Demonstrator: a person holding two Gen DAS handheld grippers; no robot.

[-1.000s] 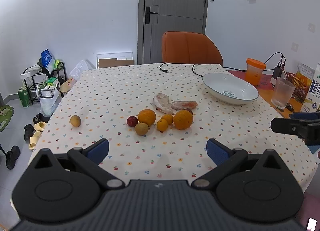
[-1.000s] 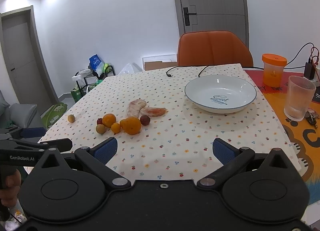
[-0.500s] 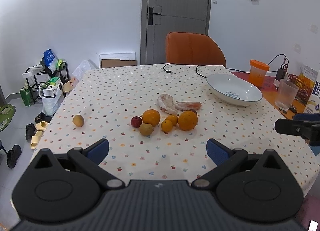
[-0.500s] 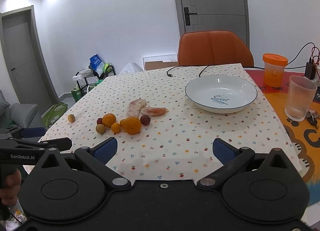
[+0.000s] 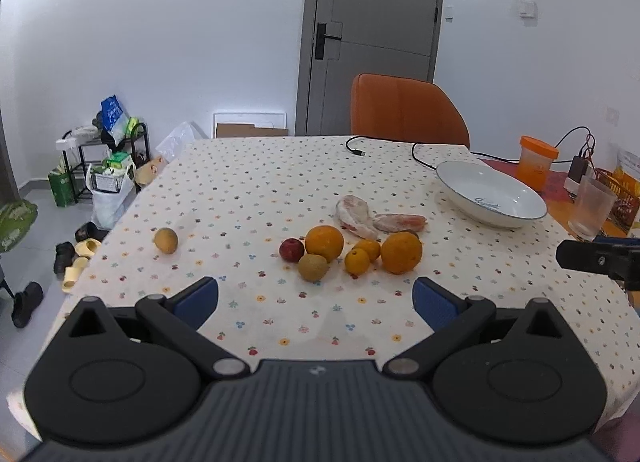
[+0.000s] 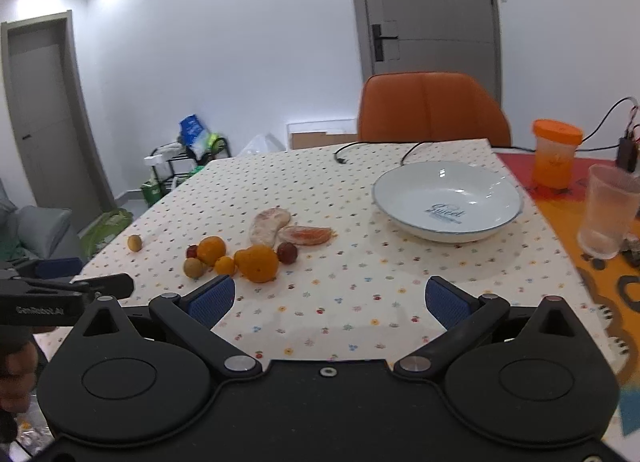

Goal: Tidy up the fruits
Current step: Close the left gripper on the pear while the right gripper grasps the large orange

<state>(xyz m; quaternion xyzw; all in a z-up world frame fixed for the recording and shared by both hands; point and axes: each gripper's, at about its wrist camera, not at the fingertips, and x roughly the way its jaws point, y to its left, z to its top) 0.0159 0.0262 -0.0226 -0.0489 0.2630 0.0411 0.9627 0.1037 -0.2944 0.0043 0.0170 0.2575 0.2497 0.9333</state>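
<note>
while both tongs (image 5: 315,300) (image 6: 327,302) gape wide, white bowl (image 6: 447,201) holds nothing; fruit cluster (image 6: 240,254) beside it.

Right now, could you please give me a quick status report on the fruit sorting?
Left gripper open, right gripper open, both empty. Loose fruit cluster on dotted tablecloth; white ceramic bowl empty. Path clear.
</note>
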